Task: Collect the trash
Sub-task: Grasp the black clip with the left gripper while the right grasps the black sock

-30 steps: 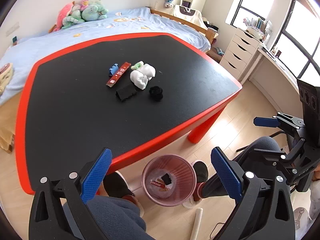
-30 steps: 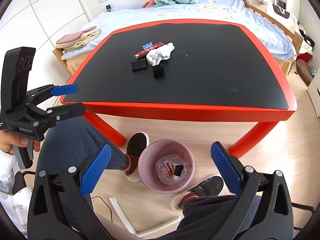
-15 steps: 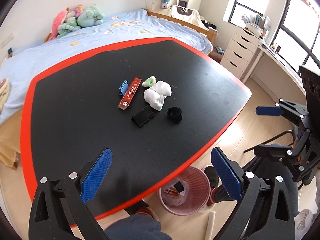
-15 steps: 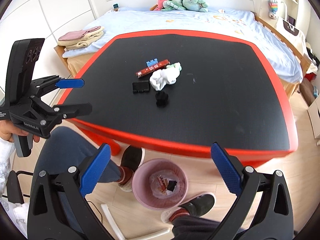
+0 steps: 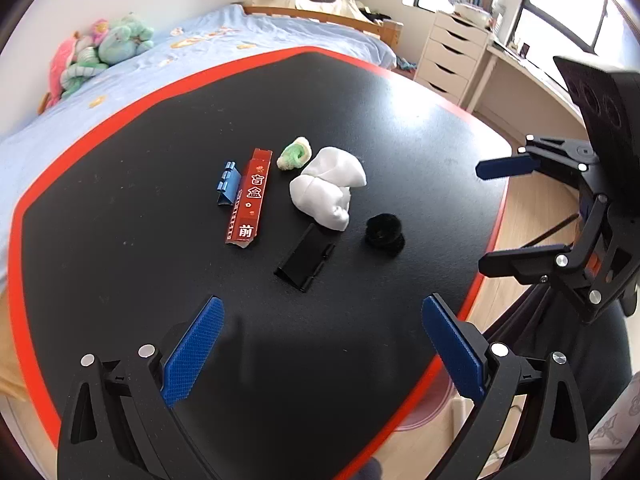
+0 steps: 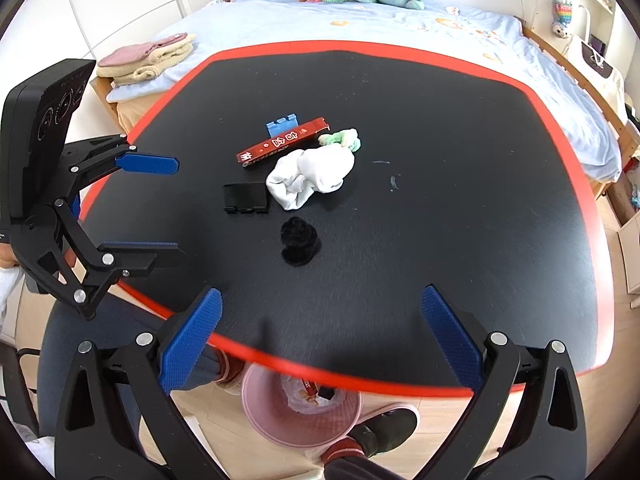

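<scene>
On the black, red-rimmed table lie a red wrapper box, a blue clip, a green-white scrap, a crumpled white tissue, a black clip and a black fuzzy ball. My left gripper is open and empty over the near table edge. My right gripper is open and empty. A pink bin with trash inside stands under the table edge.
A bed with blue sheets and plush toys lies behind the table. A white drawer unit stands at the right. The person's legs and shoes are beside the bin.
Both grippers have risen and moved forward from the bin over the table edge; the trash items are now closer and the bin has slid mostly out of the left view.
</scene>
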The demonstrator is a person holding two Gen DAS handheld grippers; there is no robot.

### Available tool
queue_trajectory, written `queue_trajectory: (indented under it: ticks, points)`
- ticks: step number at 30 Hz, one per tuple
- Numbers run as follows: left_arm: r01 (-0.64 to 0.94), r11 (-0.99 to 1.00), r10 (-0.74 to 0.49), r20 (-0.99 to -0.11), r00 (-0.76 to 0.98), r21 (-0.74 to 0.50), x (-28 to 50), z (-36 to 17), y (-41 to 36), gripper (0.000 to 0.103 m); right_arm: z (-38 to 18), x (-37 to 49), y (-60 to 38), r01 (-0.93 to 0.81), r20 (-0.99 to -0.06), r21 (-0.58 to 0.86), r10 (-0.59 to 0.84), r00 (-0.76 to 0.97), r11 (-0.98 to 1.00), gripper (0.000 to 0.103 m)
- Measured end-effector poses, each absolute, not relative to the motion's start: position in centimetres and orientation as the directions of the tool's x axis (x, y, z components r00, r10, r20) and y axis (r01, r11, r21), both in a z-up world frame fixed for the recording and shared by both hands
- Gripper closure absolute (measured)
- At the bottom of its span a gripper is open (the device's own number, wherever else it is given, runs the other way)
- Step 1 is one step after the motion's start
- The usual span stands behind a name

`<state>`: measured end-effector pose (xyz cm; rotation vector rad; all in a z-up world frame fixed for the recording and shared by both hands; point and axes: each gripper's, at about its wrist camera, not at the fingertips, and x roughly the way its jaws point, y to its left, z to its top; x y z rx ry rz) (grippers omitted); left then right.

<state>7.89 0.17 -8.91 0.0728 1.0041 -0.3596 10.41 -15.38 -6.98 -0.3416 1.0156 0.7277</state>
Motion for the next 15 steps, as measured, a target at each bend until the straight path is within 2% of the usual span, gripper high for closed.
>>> queue_trajectory:
  ticks: [4, 7, 9, 12, 15]
  points:
    - [0.350, 0.930, -0.281, -0.836, 0.471, -0.115, 9.0, -9.6, 0.6, 0.008, -7.9, 11.7, -14.5, -0.694, -0.864, 0.072, 0.392, 0.315, 0.716, 0.005]
    - [0.369, 0.921, -0.301, -0.830, 0.469, -0.125, 9.5, -10.0, 0.8, 0.011, -8.6, 12.4, -13.9, -0.696, -0.867, 0.075, 0.392, 0.308, 0.714, 0.016]
    - [0.387, 0.912, -0.317, -0.830, 0.459, -0.135, 9.7, -10.3, 0.7, 0.022, -9.1, 12.8, -13.4, -0.701, -0.869, 0.075, 0.391, 0.303, 0.709, 0.021]
    - [0.408, 0.903, -0.329, -0.832, 0.447, -0.138, 10.0, -10.8, 0.6, 0.032, -9.6, 13.2, -12.8, -0.710, -0.870, 0.077, 0.395, 0.295, 0.699, 0.031]
    - [0.412, 0.900, -0.333, -0.831, 0.446, -0.140, 10.2, -11.2, 0.6, 0.036, -10.2, 13.5, -12.3, -0.721, -0.877, 0.076, 0.391, 0.281, 0.689, 0.041]
